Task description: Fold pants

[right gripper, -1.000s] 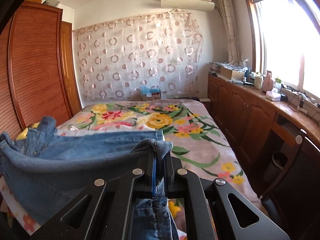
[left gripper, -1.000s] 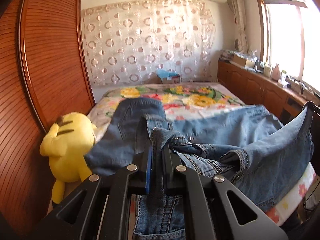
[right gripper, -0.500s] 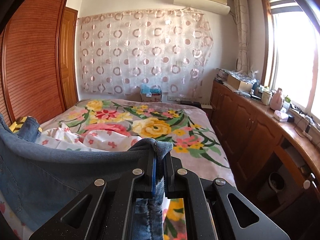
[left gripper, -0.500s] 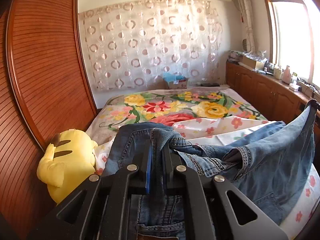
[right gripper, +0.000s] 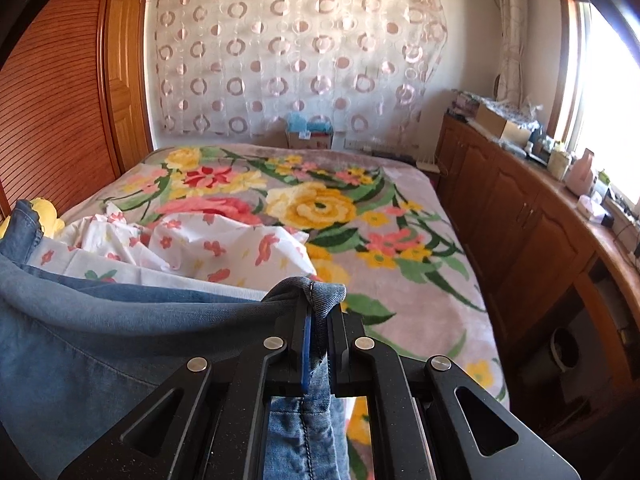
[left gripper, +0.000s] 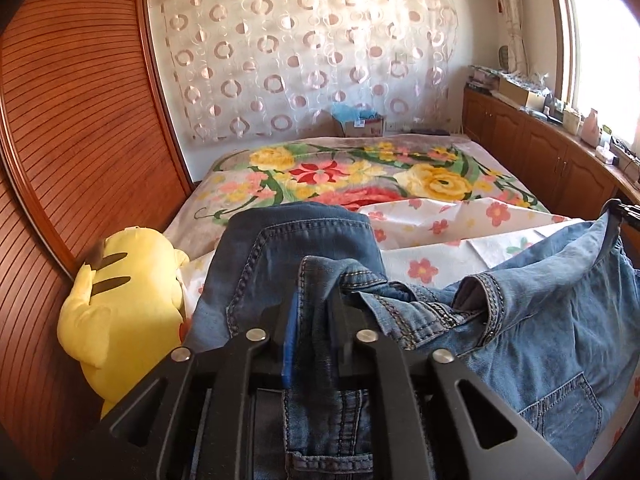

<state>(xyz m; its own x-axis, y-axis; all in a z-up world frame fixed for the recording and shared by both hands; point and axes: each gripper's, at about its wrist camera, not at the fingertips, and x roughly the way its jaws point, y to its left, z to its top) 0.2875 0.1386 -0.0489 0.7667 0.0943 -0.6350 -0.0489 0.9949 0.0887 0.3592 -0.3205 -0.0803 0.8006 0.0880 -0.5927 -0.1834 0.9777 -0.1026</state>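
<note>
The blue denim pants (left gripper: 540, 320) hang stretched between my two grippers, lifted over the near end of the bed. My left gripper (left gripper: 314, 308) is shut on the waistband end, with denim bunched over the jaws. My right gripper (right gripper: 318, 312) is shut on a hem edge of the pants (right gripper: 100, 332), which drape away to the left in the right wrist view. The far tip of the right gripper shows at the right edge of the left wrist view (left gripper: 624, 212).
The bed has a floral blanket (right gripper: 360, 208) and a crumpled white flowered sheet (right gripper: 208, 248). A yellow plush toy (left gripper: 120, 308) sits at the bed's left by the wooden wardrobe (left gripper: 60, 140). Wooden cabinets (right gripper: 520, 220) run along the right under the window.
Both grippers have pulled back and risen with the pants. Most of the denim has left the bed, uncovering the white flowered sheet and more of the blanket.
</note>
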